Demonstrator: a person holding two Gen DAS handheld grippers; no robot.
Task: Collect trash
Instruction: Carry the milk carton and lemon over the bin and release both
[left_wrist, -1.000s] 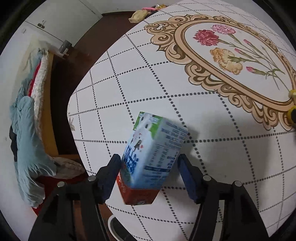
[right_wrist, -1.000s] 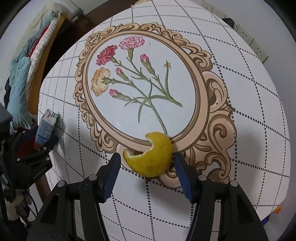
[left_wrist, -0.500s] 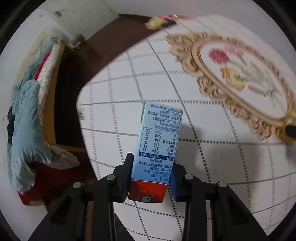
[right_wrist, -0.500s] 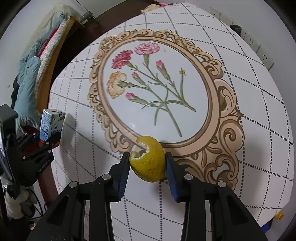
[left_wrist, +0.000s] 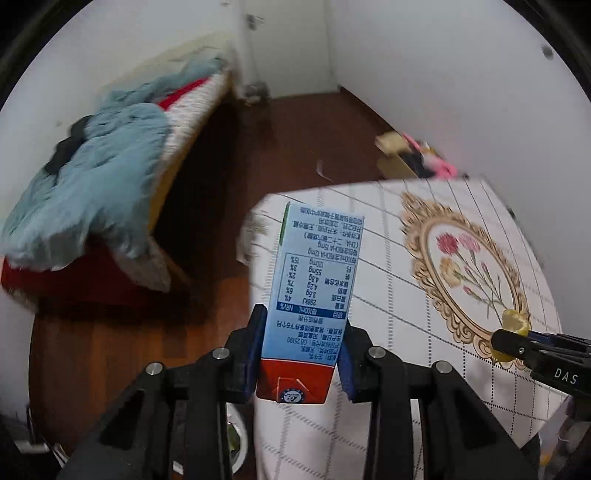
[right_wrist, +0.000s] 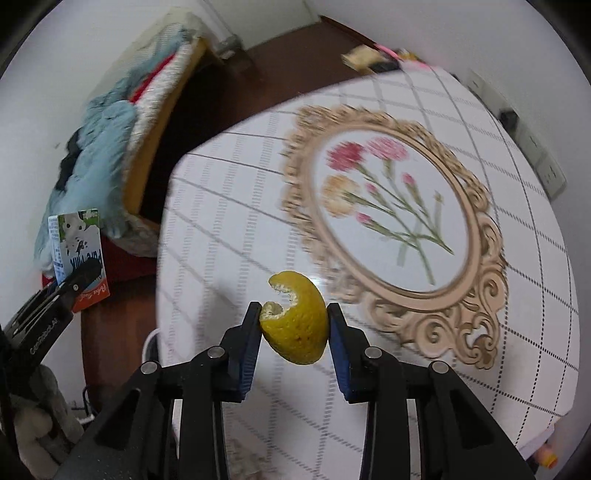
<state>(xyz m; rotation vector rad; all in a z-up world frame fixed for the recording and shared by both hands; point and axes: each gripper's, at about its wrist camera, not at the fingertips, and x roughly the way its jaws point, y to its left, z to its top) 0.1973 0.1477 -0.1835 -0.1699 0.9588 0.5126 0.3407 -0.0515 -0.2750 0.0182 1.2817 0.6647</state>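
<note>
Carton: milk carton (left_wrist: 312, 295), blue panel of small print facing the left wrist camera, red band at its near end; held clear of the table, over the table's left edge.
Left tongs: left gripper (left_wrist: 301, 349) clamped on the carton's red end, one blue pad pressed flat on each side; carton runs forward and up from the jaws, leaning slightly right.
Left tongs, seen from the right: left gripper (right_wrist: 79, 275) low at far left, the same carton (right_wrist: 79, 254) in it, cow-print face and red base showing, off beyond the table's edge.
Peel: yellow citrus peel (right_wrist: 295, 319), curled, with a ragged torn rim at the top; lifted off the cloth, ahead of the right jaws.
Right tongs: right gripper (right_wrist: 293, 328) closed on the peel, blue pads touching both of its sides.
Right tongs, seen from the left: right gripper (left_wrist: 513, 338) at far right, peel (left_wrist: 515, 321) a small yellow lump at its tip, over the gold frame's near rim.
Table: tablecloth (right_wrist: 229, 229), white with dotted grid; ornate gold oval frame (right_wrist: 399, 295) with printed carnations, forward and right of the right jaws.
Beyond the left tongs: dark wood floor (left_wrist: 280, 147); heap of pale blue fabric (left_wrist: 92, 184) on a bed, forward left.
Below the left tongs: white round rim (left_wrist: 242, 435), only partly visible; cannot tell what it is.
</note>
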